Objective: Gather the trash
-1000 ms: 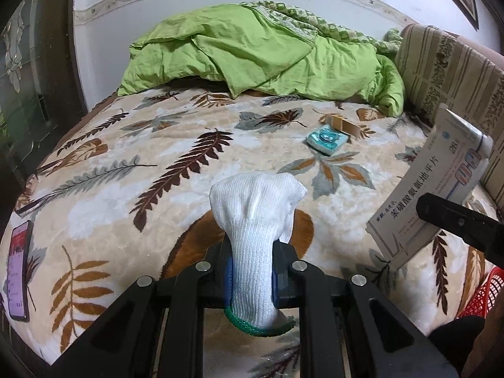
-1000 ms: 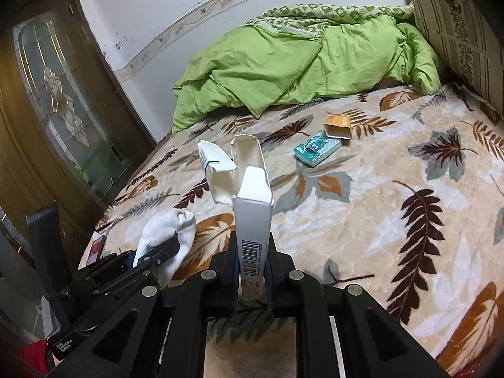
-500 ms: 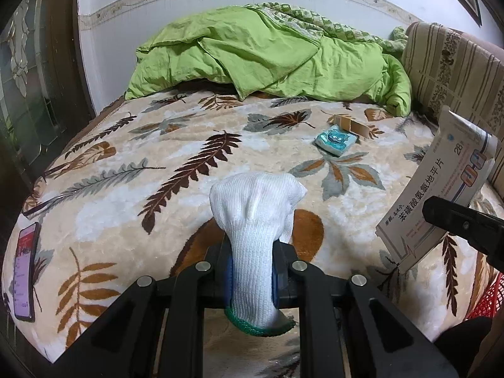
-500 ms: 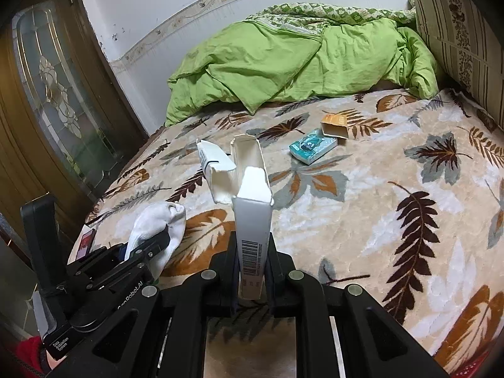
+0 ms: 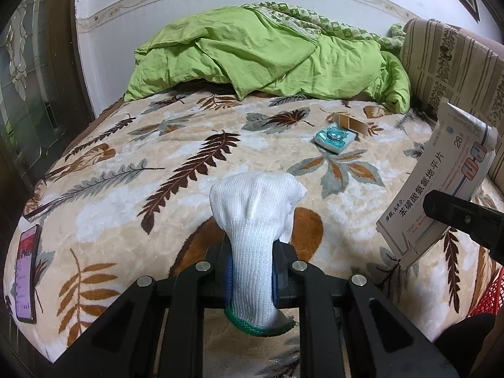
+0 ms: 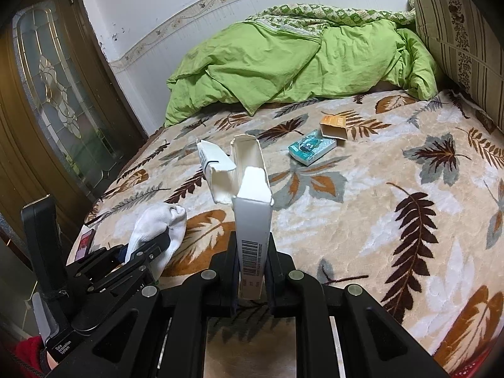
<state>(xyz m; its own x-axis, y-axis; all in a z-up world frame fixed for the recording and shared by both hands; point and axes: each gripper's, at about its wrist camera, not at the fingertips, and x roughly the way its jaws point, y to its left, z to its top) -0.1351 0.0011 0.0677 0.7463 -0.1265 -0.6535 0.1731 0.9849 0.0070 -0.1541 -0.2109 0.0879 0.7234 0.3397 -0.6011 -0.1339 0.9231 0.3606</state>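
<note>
The left gripper [image 5: 252, 271] is clamping a white knitted glove [image 5: 255, 220] at its cuff end, with the jaws nearly closed on the fabric and the green-trimmed cuff hanging just behind the pads. The right gripper [image 6: 253, 271] is gripping an opened white medicine carton [image 6: 252, 214] by its lower end, jaws fully closed on the carton's narrow sides, with the barcode facing the camera and the top flaps standing open above the fingers. Both tools are hovering over the near edge of the bed [image 6: 393, 220], which is carrying a leaf-patterned blanket. A teal tissue packet [image 6: 312, 147] and a small brown carton [image 6: 334, 127] are lying touching each other toward the far right part of the bed, well apart from both grippers. A green duvet [image 5: 267, 53] is lying bunched along the far edge. A phone [image 5: 26, 271] is resting at the near left corner.
</note>
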